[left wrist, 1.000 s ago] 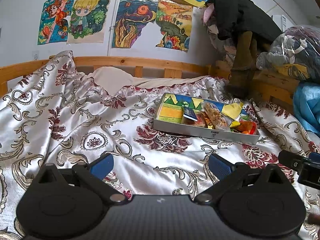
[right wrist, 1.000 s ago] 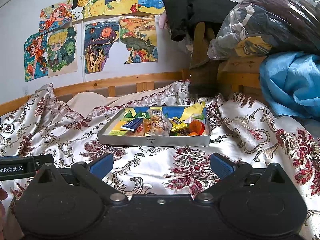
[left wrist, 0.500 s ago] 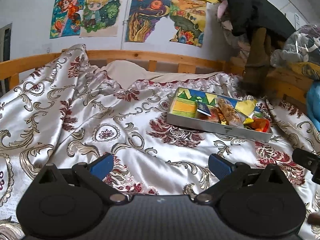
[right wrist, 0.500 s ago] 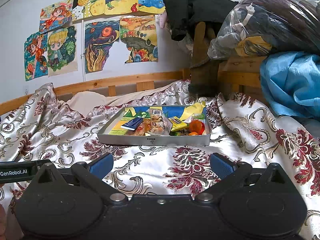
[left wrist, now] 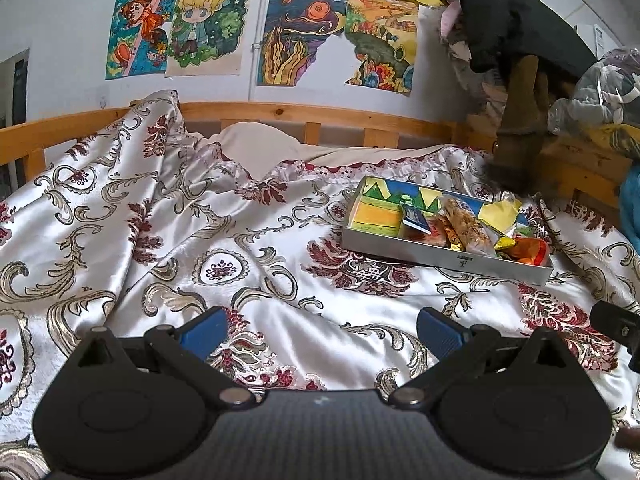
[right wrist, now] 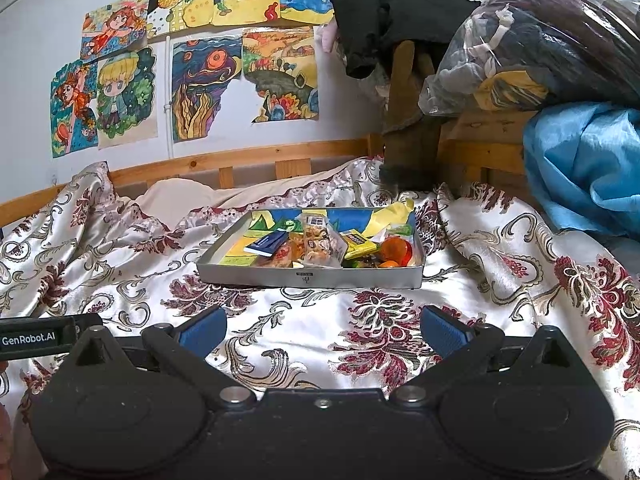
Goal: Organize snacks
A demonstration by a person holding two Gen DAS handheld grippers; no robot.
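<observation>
A shallow metal tin (left wrist: 400,246) (right wrist: 256,276) lies on the bed, its right part heaped with snacks: a clear bag of nut snacks (left wrist: 464,226) (right wrist: 318,242), a small blue packet (left wrist: 416,220) (right wrist: 270,244), yellow wrappers (left wrist: 500,214) (right wrist: 358,242) and an orange pack (left wrist: 530,250) (right wrist: 396,250). My left gripper (left wrist: 320,330) is open and empty, low over the quilt, with the tin ahead to the right. Straight in front of the tin, my right gripper (right wrist: 322,326) is also open and empty.
A silky floral quilt (left wrist: 200,240) (right wrist: 380,328) covers the bed, bunched at the left. A wooden rail (left wrist: 320,114) and drawings run along the wall. Bagged clothes (right wrist: 540,40) and blue fabric (right wrist: 584,160) pile up at right. The other gripper's body (right wrist: 36,338) (left wrist: 616,326) shows at each frame's edge.
My left gripper has swung left, so the tin has slid rightward in its view and more of the quilt's left side shows. The right gripper has barely moved.
</observation>
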